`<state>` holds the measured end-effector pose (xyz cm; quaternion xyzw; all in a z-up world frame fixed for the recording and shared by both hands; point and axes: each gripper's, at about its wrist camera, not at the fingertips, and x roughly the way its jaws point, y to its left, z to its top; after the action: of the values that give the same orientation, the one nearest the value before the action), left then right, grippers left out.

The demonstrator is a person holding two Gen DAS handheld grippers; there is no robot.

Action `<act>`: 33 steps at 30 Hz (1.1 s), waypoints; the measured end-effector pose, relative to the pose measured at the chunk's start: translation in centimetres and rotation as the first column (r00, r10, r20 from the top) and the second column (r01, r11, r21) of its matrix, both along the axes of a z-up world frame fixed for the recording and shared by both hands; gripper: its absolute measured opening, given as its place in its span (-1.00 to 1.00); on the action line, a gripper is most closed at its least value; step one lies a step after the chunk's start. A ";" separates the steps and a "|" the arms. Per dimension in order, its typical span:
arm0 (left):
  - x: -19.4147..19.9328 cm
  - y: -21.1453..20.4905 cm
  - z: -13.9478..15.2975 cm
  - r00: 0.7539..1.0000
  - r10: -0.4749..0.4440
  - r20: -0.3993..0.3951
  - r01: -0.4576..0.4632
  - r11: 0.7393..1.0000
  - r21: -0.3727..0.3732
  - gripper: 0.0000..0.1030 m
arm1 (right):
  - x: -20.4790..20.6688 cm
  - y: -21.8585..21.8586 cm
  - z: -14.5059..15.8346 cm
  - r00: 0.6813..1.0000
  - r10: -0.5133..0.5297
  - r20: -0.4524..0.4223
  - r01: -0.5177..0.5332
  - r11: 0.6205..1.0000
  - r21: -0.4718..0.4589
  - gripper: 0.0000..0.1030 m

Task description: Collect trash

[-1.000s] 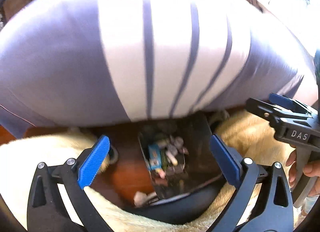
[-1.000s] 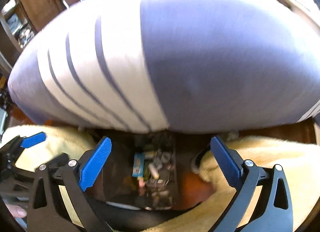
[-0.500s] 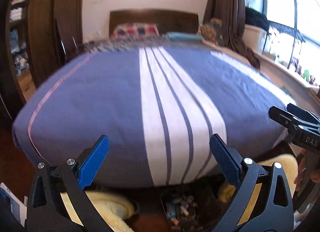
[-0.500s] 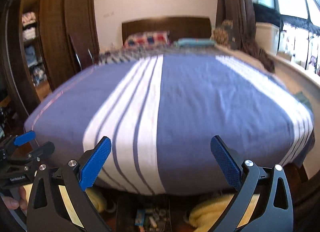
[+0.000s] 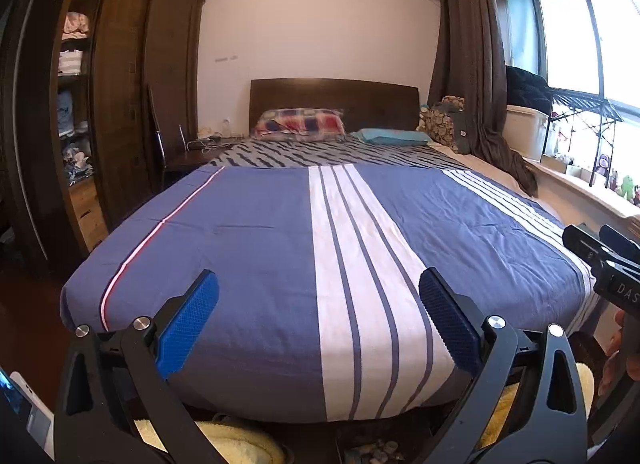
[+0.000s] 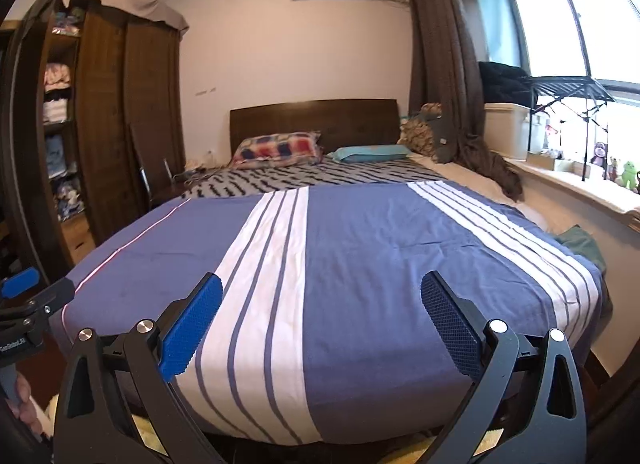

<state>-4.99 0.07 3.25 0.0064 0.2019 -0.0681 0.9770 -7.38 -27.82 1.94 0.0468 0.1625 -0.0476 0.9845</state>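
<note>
Both grippers are held above the foot of a bed (image 5: 248,248) with a blue and white striped cover. My left gripper (image 5: 318,304) is open and holds nothing. My right gripper (image 6: 322,304) is open too, with nothing between its fingers. Each shows at the edge of the other's view: the right gripper (image 5: 600,260) at the far right, the left gripper (image 6: 24,296) at the far left. A dark bin with small pieces of trash (image 5: 372,450) just shows at the bottom edge of the left wrist view, below the bed's foot. The right wrist view does not show it.
A pale yellow fluffy rug (image 5: 236,440) lies on the floor at the bed's foot. A dark wardrobe (image 5: 120,104) with open shelves stands on the left. A window sill (image 6: 580,184) with small toys runs along the right. A green cloth (image 6: 580,244) lies by the bed's right edge.
Both grippers have swung up from looking down at the trash bin by the rug to looking level over the bed. The bin has slid to the bottom edge. Both stayed open.
</note>
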 end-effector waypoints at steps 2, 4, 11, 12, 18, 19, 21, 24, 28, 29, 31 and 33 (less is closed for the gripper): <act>-0.2 -0.3 0.1 1.000 0.001 0.008 -0.001 1.000 0.010 0.85 | 0.1 0.1 0.1 1.000 -0.003 0.001 0.003 1.000 0.000 0.94; -0.3 -0.4 0.0 1.000 -0.005 0.013 0.005 1.000 0.013 0.85 | 0.4 0.4 0.0 1.000 0.006 -0.009 -0.006 1.000 -0.002 0.94; -0.1 -0.3 -0.3 1.000 -0.010 0.013 0.010 1.000 0.014 0.85 | 0.2 1.5 -0.3 0.999 0.033 -0.013 -0.033 0.999 -0.015 0.94; -0.1 -0.3 -0.3 1.000 -0.010 0.012 0.010 1.000 0.011 0.85 | 0.2 1.5 -0.3 0.999 0.032 -0.012 -0.032 0.999 -0.014 0.94; -0.3 -0.4 -0.3 1.000 -0.015 0.016 0.015 1.000 0.013 0.85 | 0.0 1.6 -0.2 0.999 0.039 -0.009 -0.040 0.999 -0.007 0.94; -0.3 -0.4 -0.3 1.000 -0.016 0.017 0.016 1.000 0.014 0.85 | 0.0 1.7 -0.2 0.999 0.041 -0.007 -0.041 0.999 -0.007 0.94; -0.3 -0.3 -0.2 1.000 -0.016 0.019 0.016 1.000 0.017 0.85 | 0.0 1.7 -0.2 0.999 0.042 -0.007 -0.042 0.999 -0.007 0.94; -0.5 -0.3 -0.2 1.000 -0.017 0.022 0.017 1.000 0.014 0.85 | 0.0 1.8 -0.2 0.999 0.047 -0.007 -0.047 0.999 -0.004 0.94; -0.5 -0.3 0.1 0.999 -0.018 0.028 0.018 1.000 0.011 0.85 | -0.1 2.1 0.1 0.999 0.050 -0.004 -0.050 0.999 -0.008 0.94; -0.6 -0.3 0.1 0.999 -0.019 0.029 0.019 1.000 0.009 0.85 | -0.1 2.1 0.1 0.999 0.051 -0.002 -0.051 0.999 -0.008 0.94; -0.7 -0.3 0.2 0.999 -0.021 0.030 0.020 1.000 0.009 0.85 | -0.2 2.2 0.1 0.999 0.051 -0.002 -0.051 0.999 -0.007 0.93; -0.7 -0.3 0.2 0.999 -0.023 0.032 0.023 1.000 0.007 0.85 | -0.2 2.2 0.1 0.999 0.051 -0.004 -0.051 0.999 -0.009 0.94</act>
<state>-5.71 -0.22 3.44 0.0132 0.1863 -0.0784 0.9793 -7.54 -25.58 2.06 0.0384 0.1652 -0.0235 0.9852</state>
